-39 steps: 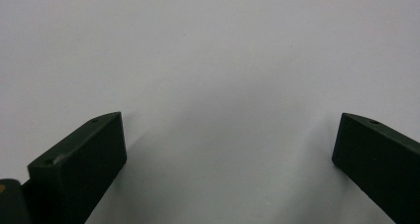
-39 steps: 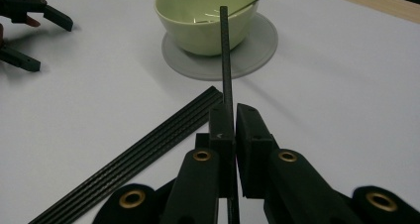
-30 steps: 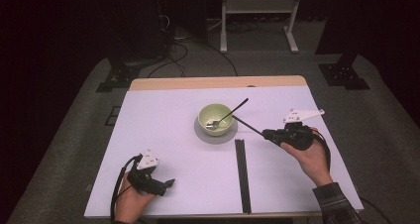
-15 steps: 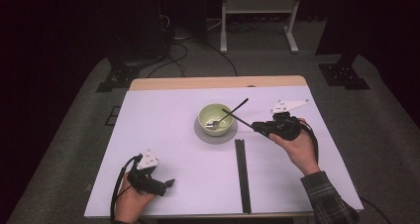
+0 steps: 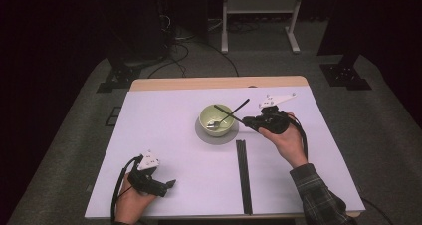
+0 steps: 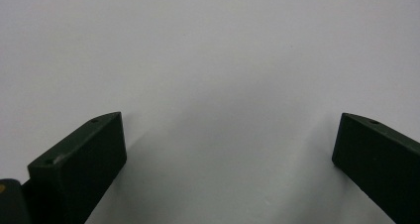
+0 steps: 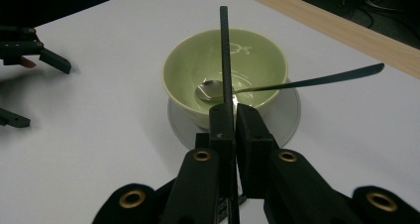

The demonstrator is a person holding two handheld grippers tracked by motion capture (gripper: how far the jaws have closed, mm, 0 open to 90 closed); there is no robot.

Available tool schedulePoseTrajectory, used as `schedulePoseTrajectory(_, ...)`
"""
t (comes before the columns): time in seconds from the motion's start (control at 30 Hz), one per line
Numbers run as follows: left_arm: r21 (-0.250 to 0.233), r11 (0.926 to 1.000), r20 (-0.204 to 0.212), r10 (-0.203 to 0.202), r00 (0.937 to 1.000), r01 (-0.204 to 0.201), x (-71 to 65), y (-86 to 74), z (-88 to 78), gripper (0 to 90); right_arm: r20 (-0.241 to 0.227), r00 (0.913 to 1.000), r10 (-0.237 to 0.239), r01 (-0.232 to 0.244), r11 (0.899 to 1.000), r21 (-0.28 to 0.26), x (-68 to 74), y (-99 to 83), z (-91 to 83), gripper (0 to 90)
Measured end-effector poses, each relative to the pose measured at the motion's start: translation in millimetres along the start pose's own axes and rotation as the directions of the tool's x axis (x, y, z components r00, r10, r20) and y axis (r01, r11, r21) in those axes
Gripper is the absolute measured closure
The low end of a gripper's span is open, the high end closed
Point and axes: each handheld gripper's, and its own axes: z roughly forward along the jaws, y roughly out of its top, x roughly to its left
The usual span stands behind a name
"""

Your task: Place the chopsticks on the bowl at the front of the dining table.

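A: Count on the table (image 5: 164, 130)?

B: One green bowl (image 5: 218, 119), sat on one grey saucer (image 5: 217, 135), near table centre. One spoon (image 5: 224, 120) lying in the bowl, scoop end down inside, dark handle out over the far-right rim. Black chopsticks: one (image 5: 228, 113) up in the right gripper (image 5: 249, 122), rest lying on the table near of the bowl as a dark strip (image 5: 243, 175). Looks like one or two sticks side by side, cannot tell which from the high view.

A: Right side pose?

B: Right hand (image 5: 283, 135) raised just right of the bowl, forearm in a plaid sleeve (image 5: 318, 200) coming in from the near right. Gripper pointing left toward the bowl. Jaws clamped tight on the chopstick; in the right gripper view (image 7: 228, 120) the stick (image 7: 225, 60) runs straight out from between the pads, across and above the bowl (image 7: 225, 70), tip over the far rim. Crossing above the spoon (image 7: 277, 83) handle, touching or not: cannot tell.

A: Left side?

B: Left hand (image 5: 133, 197) resting at the near-left edge of the table, well apart from bowl and sticks. Left gripper (image 5: 166, 185) low on the surface, pointing right. Jaws standing wide apart in the left gripper view (image 6: 228, 149), nothing between them, just bare white tabletop (image 6: 208, 60).
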Motion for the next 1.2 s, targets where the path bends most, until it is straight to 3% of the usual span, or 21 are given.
schedulePoseTrajectory(0.53, 0.002, 1.0, 0.001, 0.0, 1.0, 0.0, 0.1, 0.0, -0.1, 0.0, -0.004, 1.0, -0.003, 0.003, 1.0, 0.002, 3.5, 19.8, 30.0, 85.8)
schedulePoseTrajectory(1.2, 0.002, 1.0, 0.002, -0.001, 1.0, 0.001, 0.2, 0.0, -0.1, 0.0, -0.014, 0.9998, 0.017, -0.017, 1.0, 0.004, 8.9, 31.2, 70.5, 85.8)
